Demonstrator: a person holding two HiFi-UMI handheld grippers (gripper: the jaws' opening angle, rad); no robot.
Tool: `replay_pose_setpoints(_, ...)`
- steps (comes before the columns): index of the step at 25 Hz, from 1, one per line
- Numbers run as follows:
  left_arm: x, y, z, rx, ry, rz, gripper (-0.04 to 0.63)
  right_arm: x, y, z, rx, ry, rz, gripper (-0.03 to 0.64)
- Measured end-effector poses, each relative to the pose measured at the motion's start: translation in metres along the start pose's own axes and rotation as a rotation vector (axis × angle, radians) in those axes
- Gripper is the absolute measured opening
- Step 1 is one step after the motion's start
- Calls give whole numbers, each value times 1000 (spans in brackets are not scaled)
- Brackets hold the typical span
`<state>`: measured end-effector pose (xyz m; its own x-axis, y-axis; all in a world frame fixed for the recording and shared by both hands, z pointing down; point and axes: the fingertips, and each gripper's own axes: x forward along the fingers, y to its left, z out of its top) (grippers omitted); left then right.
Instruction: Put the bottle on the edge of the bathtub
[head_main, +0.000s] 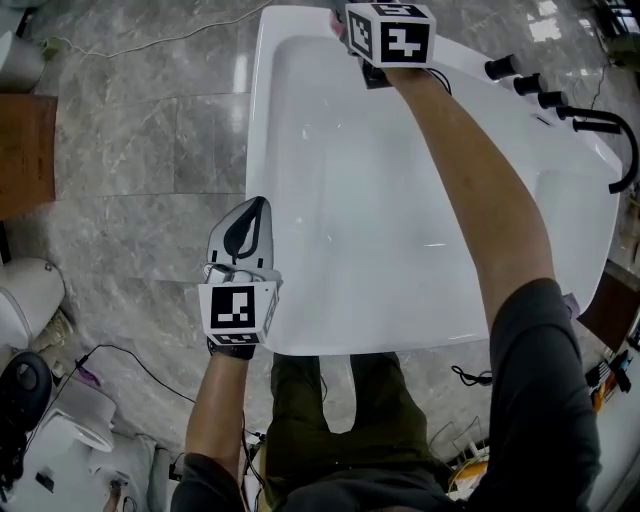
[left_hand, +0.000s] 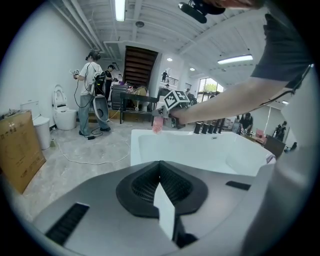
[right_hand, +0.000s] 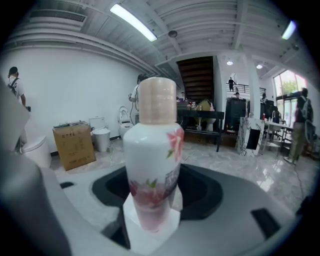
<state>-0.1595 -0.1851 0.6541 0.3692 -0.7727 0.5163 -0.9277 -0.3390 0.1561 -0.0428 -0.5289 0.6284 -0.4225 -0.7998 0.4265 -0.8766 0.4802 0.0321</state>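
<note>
One bottle (right_hand: 151, 165) fills the middle of the right gripper view: white body with pink flowers, pale tan cap, standing upright. It stands between the jaws of the right gripper (right_hand: 152, 216), which are spread wide around it, the white pads lying against either side of its lower body with no gap showing. In the left gripper view the same bottle shows small and pink at upper centre, its base at the rim of the bathtub (head_main: 262, 150) by the tub's far left corner. In the head view the right gripper's marker cube sits at the top centre of the frame over that far rim and hides the bottle, with the person's bare forearm stretched across the white basin to reach it.

Lower left of centre in the head view, the left gripper (head_main: 250, 222) hangs over the grey marble floor (head_main: 130, 150), just beside the tub's near left corner. Its jaws are pressed together with nothing between them.

Black tap knobs (head_main: 525, 82) and a black spout (head_main: 615, 140) line the tub's rim at upper right. Behind the bottle in the right gripper view, a cardboard box (right_hand: 75, 140) and a toilet (right_hand: 102, 135) stand against the white wall.
</note>
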Motion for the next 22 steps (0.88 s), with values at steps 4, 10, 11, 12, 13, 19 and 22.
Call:
replay_pose_setpoints(4,0,-7,4,3,2,-3,2,-2,0,-4,-17,17,24,259)
replay_pose_setpoints(10,-2,-18,-1,-23,4,0,2,-2,0,-1,-62,25,52,296)
replay_pose_setpoints(11,-3,-19,-2,-25,6,2,2,-2,-1,-2,-57,25,51,300)
replay_pose_setpoints(12,-4,-19,-3,-26,8,4,2,-3,-2,-3,-50,27,50,302)
replay_pose_setpoints(13,-4,-20,-3,-26,9,5,2,-3,-3,-5,-45,29,49,305)
replay_pose_setpoints(19,-10,-16,8,-12,-6,16,2,-25,-6,-7,-37,11,40,306)
replay_pose_setpoints(22,-13,-18,19,0,-15,21,2,-54,-5,-8,-29,-4,50,305)
